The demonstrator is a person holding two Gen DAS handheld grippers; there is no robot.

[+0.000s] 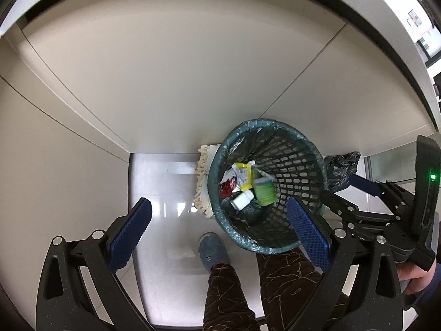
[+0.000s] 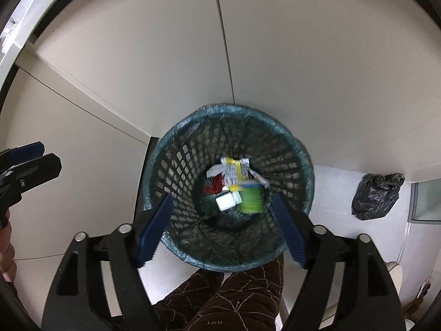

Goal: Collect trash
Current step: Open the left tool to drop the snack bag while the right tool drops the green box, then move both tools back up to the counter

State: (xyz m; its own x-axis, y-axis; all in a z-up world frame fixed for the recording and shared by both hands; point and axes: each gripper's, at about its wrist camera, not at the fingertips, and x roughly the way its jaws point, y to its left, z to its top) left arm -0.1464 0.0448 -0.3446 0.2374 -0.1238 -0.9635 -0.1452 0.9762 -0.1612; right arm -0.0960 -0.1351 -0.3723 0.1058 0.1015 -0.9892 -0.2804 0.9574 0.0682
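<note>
Trash [image 2: 237,186] sits at the bottom of the lattice-walled wastebasket [image 2: 176,165], our landmark, which stands on the pale floor [image 1: 165,193] against the beige cabinet fronts [image 2: 137,69] and is lined with a dark bag. We can pick out a green cup [image 2: 251,197], a white bottle [image 2: 227,201] just beside it, a yellow-and-white wrapper [image 2: 234,169] and a red scrap [image 2: 213,186]. We hold our right gripper [image 2: 223,229] directly above the wastebasket's mouth, its blue pads spread wide and holding nothing. Our left gripper [image 1: 220,231] hangs above and to the wastebasket's left, its pads likewise apart and bare. Behind the wastebasket lies a cream mop head [image 1: 202,182]; to its right on the floor sits a crumpled black bag [image 2: 377,195]. Below its near rim, our brown patterned trousers [image 2: 220,298] and a blue slipper [image 1: 213,251] show.
</note>
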